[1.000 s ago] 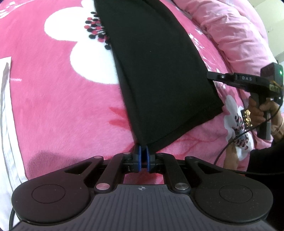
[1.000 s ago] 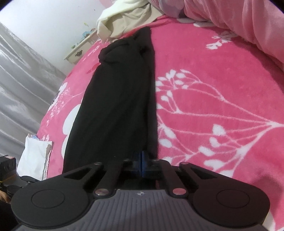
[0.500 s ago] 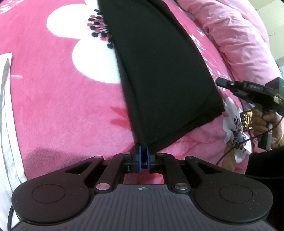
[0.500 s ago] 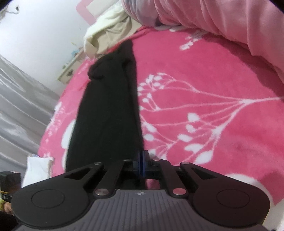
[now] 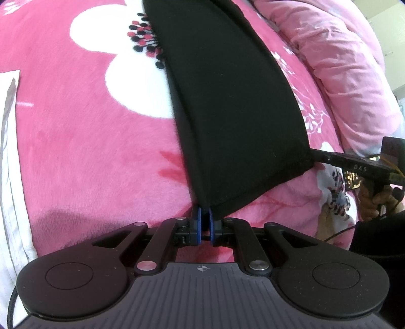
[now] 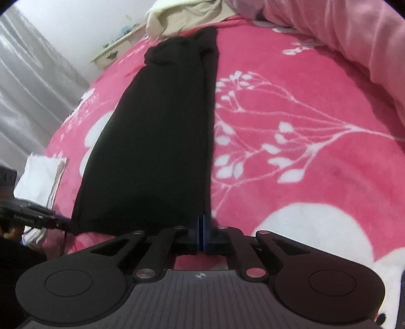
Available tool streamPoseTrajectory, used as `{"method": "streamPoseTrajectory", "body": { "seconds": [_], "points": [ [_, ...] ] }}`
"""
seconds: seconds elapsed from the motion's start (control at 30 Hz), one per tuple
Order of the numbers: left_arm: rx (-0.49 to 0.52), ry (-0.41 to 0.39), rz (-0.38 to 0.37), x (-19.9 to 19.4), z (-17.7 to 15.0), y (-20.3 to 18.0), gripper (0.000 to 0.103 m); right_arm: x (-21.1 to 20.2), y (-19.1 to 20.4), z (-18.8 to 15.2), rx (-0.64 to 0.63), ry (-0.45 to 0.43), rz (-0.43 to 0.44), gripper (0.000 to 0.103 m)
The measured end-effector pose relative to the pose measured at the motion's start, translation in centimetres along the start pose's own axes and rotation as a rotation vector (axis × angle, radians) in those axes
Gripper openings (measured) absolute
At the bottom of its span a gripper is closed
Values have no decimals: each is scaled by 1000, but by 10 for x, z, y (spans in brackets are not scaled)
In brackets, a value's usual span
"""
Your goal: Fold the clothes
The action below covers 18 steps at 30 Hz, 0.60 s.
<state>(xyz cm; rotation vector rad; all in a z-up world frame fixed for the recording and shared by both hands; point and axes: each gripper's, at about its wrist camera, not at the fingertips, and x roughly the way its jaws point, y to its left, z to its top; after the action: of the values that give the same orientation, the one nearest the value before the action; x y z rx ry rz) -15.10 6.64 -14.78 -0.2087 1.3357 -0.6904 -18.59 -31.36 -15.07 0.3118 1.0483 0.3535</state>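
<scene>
Right wrist view: black garment (image 6: 157,131) stretches lengthwise away toward the cream bedding (image 6: 182,15).

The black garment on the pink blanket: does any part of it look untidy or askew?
Mostly it lies as a long, smooth strip, but the far end of the black garment is bunched and wrinkled near the cream cloth. The near hem looks straight, with a tool at each corner.
</scene>
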Motion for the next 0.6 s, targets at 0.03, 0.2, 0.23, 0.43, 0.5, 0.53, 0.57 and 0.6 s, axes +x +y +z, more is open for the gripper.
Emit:
{"method": "streamPoseTrajectory", "body": {
  "seconds": [0.03, 0.2, 0.23, 0.43, 0.5, 0.53, 0.57, 0.6],
  "points": [
    [-5, 2, -8, -1, 0, 1, 8, -2, -2, 1, 20, 2, 12, 3],
    [-36, 12, -47, -1, 3, 8, 13, -16, -22, 11, 178, -41, 115, 28],
    [-35, 14, -48, -1, 3, 8, 14, -13, -24, 13, 188, -38, 119, 29],
    [-60, 19, -72, 0, 4, 9, 22, 11, -19, 11, 192, 41, 137, 34],
    [-92, 14, -86, 1, 2, 13, 23, 11, -20, 7, 224, 45, 158, 36],
    [-107, 10, -88, 2, 2, 14, 23, 12, -22, 5, 245, 48, 170, 36],
    [-120, 7, -89, 3, 1, 15, 22, 14, -23, 4, 261, 49, 179, 36],
    [-126, 1, -82, 3, 0, 15, 20, 15, -25, 3, 274, 48, 185, 35]
  ]
}}
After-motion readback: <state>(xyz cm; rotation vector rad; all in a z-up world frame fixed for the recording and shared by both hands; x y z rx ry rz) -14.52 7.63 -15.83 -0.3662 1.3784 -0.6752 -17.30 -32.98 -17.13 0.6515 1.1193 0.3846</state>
